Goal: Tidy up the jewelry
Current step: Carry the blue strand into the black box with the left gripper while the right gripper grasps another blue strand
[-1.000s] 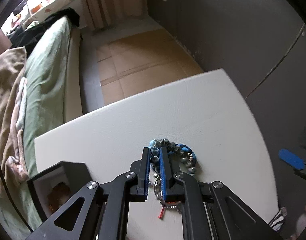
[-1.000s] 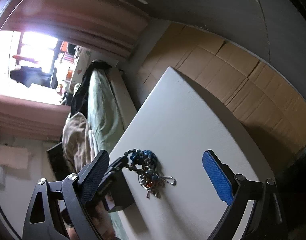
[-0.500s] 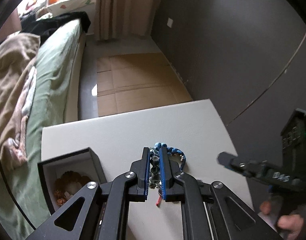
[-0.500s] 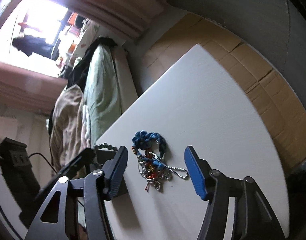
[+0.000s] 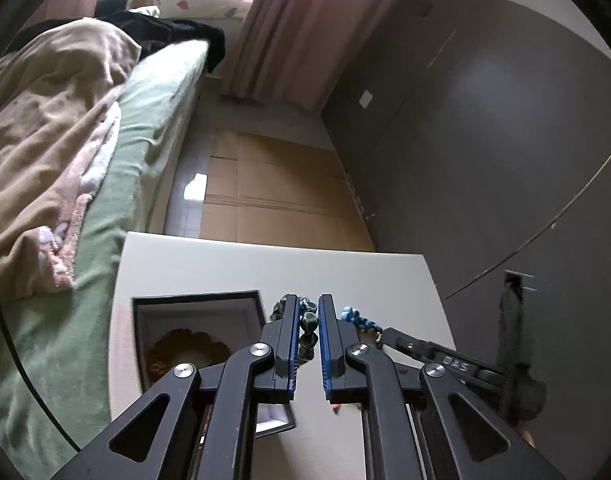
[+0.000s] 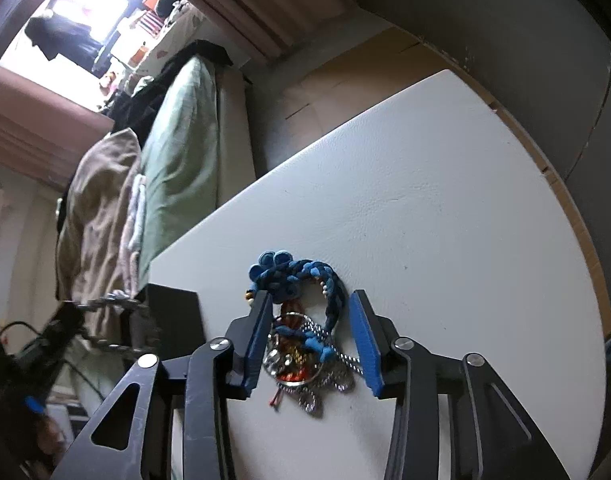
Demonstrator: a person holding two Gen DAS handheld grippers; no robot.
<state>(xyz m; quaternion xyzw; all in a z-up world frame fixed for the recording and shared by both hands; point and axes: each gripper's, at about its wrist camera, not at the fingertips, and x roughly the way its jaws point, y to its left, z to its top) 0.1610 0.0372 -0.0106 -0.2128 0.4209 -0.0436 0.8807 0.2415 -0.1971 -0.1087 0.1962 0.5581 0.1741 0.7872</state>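
Left tool [image 5: 308, 316] is clamped tight on a strand of dark greenish beads [image 5: 309, 326], and the strand hangs between its blue pads right next to the open box [image 5: 193, 306]. The box sits at the left side of the white surface [image 5: 265, 264], and there's a brownish bracelet [image 5: 189, 346] already lying inside on the pale lining. From the right wrist view you can see the same bead strand [image 6: 105, 302] stretched out by the box's dark wall [image 6: 173, 316], though it's blurry there.

Right tool [image 6: 311, 334] has just been closing, but the pads aren't pressing on anything, so it's released for now. Between its jaws on the surface sits the leftover jewelry pile [image 6: 301, 344]: a blue braided bracelet [image 6: 305, 276] on the far side, with a silver ball chain [image 6: 345, 360] and some red and gold bits tangled under it. The left jaw looks just beside the pile, and the right jaw stands a little apart from it.

A bed [image 5: 117, 152] with a green sheet and a tan blanket [image 5: 45, 128] runs along the left of the surface, with cardboard [image 5: 273, 184] on the floor past it.
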